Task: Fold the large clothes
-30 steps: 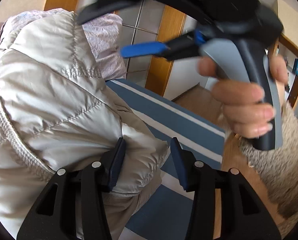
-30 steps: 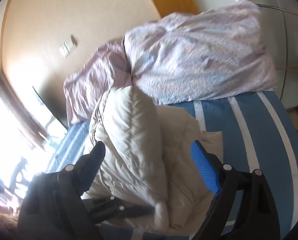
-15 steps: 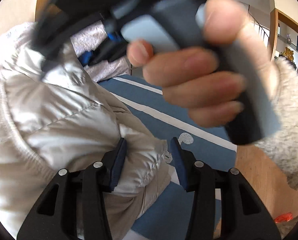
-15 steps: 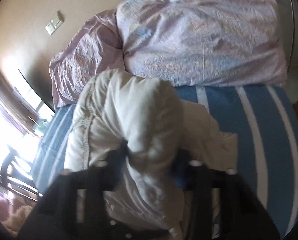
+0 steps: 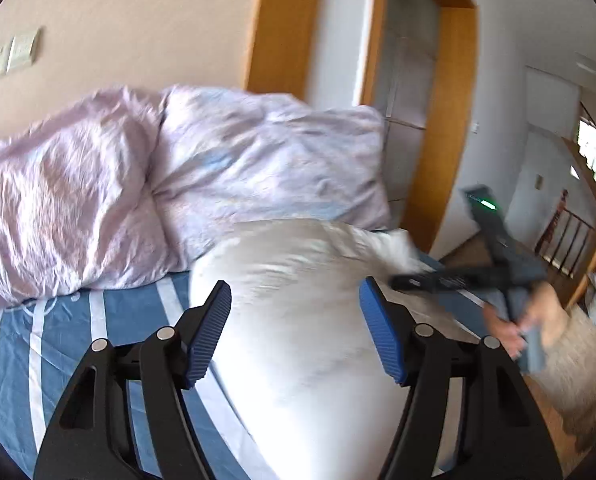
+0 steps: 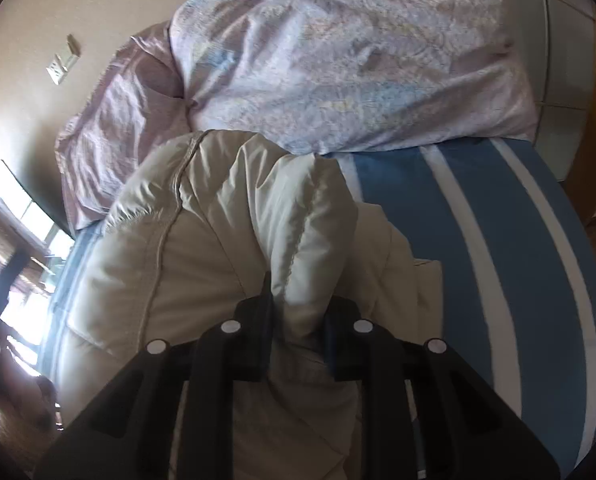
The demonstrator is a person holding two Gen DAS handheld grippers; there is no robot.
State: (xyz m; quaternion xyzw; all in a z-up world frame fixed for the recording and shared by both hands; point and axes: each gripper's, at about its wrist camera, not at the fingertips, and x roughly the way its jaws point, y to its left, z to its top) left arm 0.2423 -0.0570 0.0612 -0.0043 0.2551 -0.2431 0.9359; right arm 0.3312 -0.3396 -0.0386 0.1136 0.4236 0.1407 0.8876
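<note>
R tongs [image 6: 298, 330] just closing, pinching puffy jacket [image 6: 226, 240], L tongs [image 5: 294, 328] just opening

Jacket [image 6: 226, 248]: quilted, padded cloth, faint sheen, stitched seams. Pillows [image 6: 338, 52]: crinkled printed cotton, matt. Bed sheet [image 6: 510, 248]: smooth striped cloth. Claw pads [image 5: 212, 332]: ribbed blue rubber. Door frame [image 5: 282, 24], at 12 o'clock: varnished wood.

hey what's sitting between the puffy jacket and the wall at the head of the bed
Two lilac pillows lie between the puffy jacket and the wall, side by side on the striped sheet. Both wrist views show it.
</note>
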